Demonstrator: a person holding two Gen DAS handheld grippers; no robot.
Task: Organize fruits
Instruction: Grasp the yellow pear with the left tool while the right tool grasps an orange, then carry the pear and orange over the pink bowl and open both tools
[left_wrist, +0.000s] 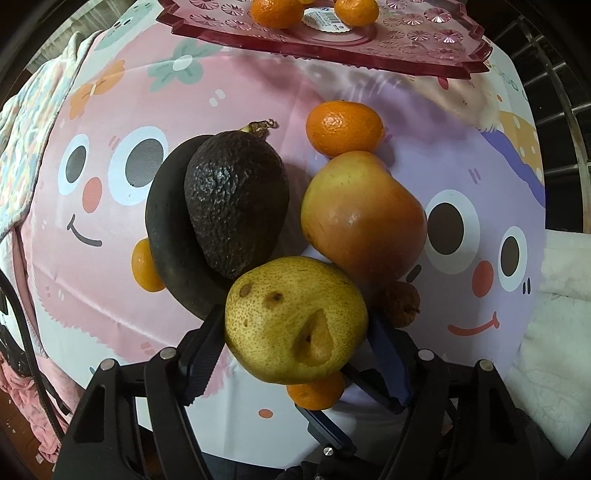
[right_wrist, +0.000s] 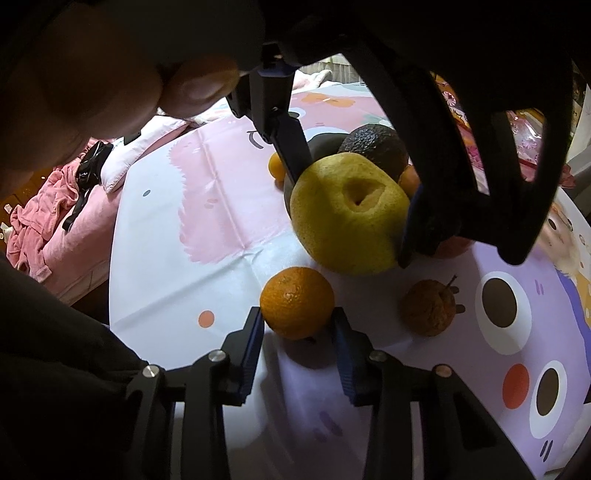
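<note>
While left gripper (left_wrist: 295, 332) clamps pear (left_wrist: 295, 321), right gripper (right_wrist: 297, 325) seemingly pinches mandarin (right_wrist: 297, 302).

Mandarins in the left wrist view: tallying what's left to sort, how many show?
5: two on the red tray at and, one above the apple, one behind the banana, one under the pear. More may hide.

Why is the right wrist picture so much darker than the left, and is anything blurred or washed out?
Right wrist view: the left gripper and the hand holding it fill the top in silhouette, close and soft-focused; the pear and tangerine stay sharp. Left wrist view: evenly lit, strong fisheye bending of the tablecloth, slight glare below the red tray.
</note>
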